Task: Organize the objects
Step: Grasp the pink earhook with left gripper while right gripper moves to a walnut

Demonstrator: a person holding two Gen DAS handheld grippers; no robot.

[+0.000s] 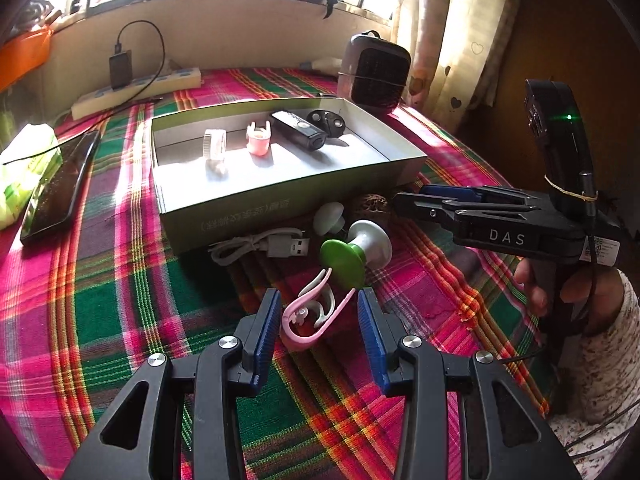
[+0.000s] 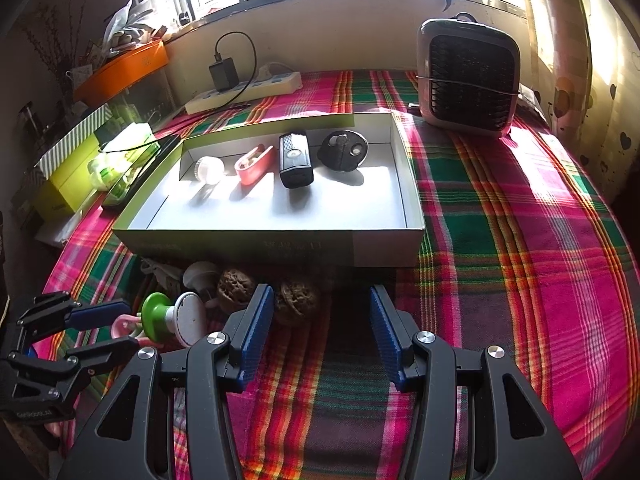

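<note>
Between the open jaws of the left gripper (image 1: 318,306) lies a pink clip (image 1: 306,322) on the cloth, untouched, in front of the box (image 1: 280,196). Right gripper (image 2: 322,302) is open too, empty, near two walnuts (image 2: 236,284) before the box.

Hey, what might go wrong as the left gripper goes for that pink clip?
The pink clip is thin and curved, so the open left gripper may squeeze it out sideways. The green-and-white knob lies just beyond and could get bumped. The cloth might bunch under the pads.
</note>
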